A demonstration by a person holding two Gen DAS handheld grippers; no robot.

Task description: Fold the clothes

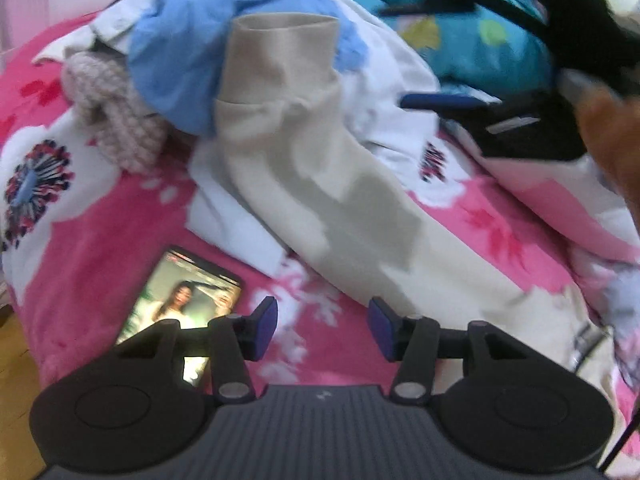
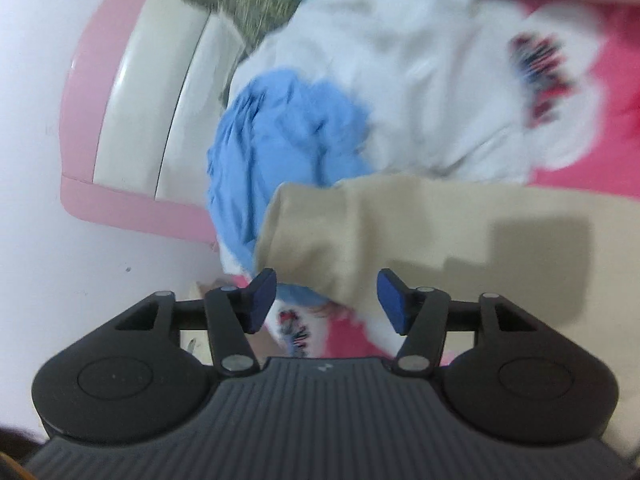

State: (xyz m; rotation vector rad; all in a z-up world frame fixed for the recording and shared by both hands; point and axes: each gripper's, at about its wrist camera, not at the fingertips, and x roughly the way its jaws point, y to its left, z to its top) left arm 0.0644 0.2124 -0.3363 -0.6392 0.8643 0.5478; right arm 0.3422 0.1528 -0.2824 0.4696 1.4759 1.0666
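This is a bedroom in a home. A bed with a pink flowery blanket (image 1: 100, 216) has a pile of clothes on it, a blue shirt (image 1: 192, 40) and a beige top (image 1: 288, 152), and a phone (image 1: 176, 300). A pink and white headboard (image 2: 132, 92) stands against a white wall (image 2: 32, 80).

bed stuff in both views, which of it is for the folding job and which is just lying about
For the folding:
- long beige fabric garment
- crumpled light blue cloth garment
- white cloth garment
- pinkish-grey knitted garment

Just lying about:
- lit black smartphone
- pink floral fleece blanket
- teal floral cushion
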